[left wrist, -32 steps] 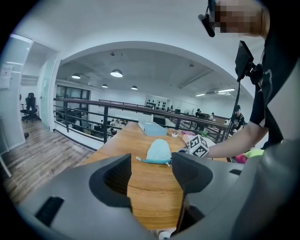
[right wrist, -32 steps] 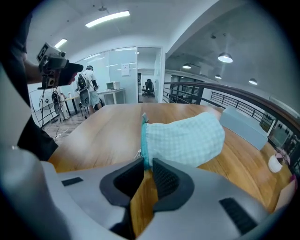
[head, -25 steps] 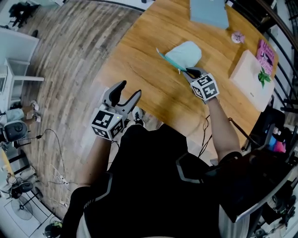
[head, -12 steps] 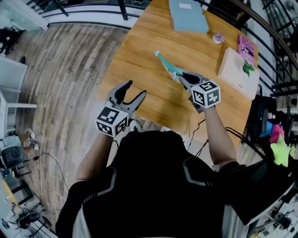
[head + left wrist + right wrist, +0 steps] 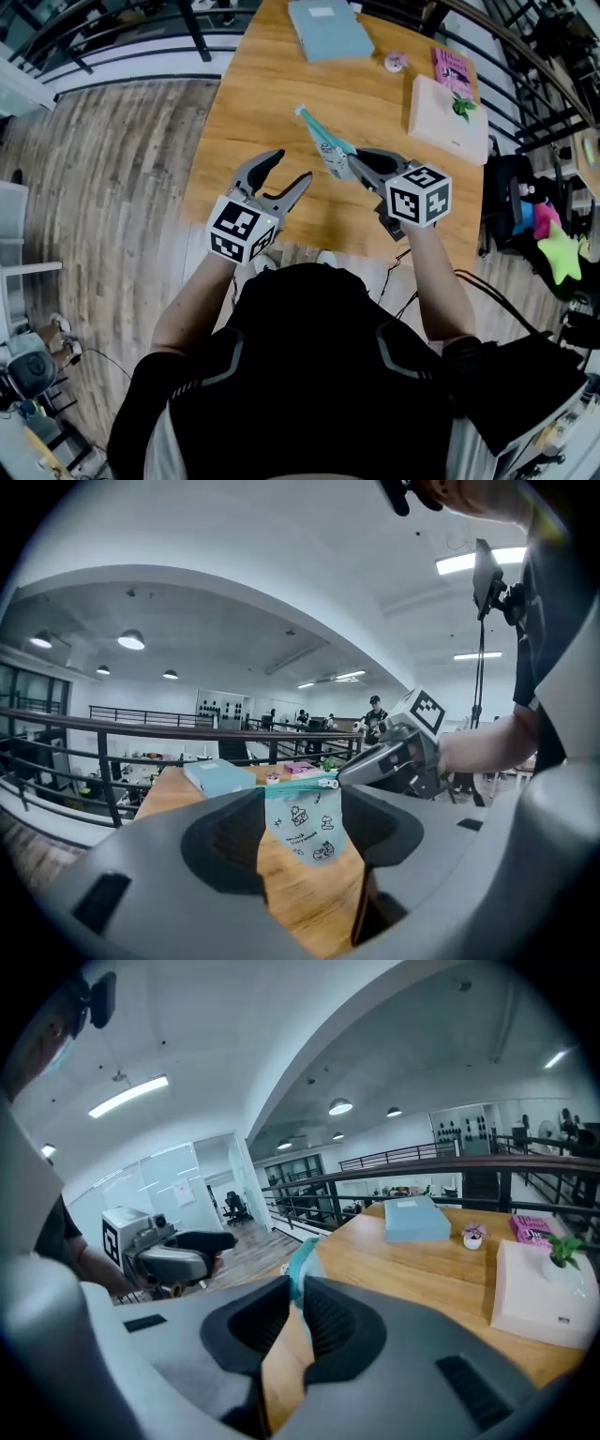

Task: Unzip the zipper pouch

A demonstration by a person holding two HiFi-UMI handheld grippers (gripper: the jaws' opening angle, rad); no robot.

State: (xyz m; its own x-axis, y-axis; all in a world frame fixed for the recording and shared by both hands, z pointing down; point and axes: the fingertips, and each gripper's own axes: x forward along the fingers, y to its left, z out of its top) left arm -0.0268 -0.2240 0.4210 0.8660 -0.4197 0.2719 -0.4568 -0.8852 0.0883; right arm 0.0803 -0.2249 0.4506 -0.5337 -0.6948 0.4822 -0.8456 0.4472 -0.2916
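The pale teal zipper pouch (image 5: 322, 148) hangs in the air above the wooden table (image 5: 253, 89), pinched at its top end by my right gripper (image 5: 352, 162), which is shut on it. In the right gripper view the pouch (image 5: 301, 1256) sticks up out of the narrow gap of the right gripper (image 5: 298, 1302). My left gripper (image 5: 289, 169) stands wide, its jaws closing a little, with nothing between them. It points at the pouch (image 5: 305, 822) from just short of it, with the right gripper (image 5: 380, 759) beyond.
At the table's far end lie a light blue book (image 5: 328, 28), a small flower pot (image 5: 396, 62), a pink book (image 5: 455, 67) and a white box (image 5: 448, 117). A black railing (image 5: 112, 37) runs along the table's far side. The table's near edge is below my grippers.
The right gripper has lifted the pouch off the table and drawn it toward me. The left gripper has risen from beside the table edge toward the pouch.
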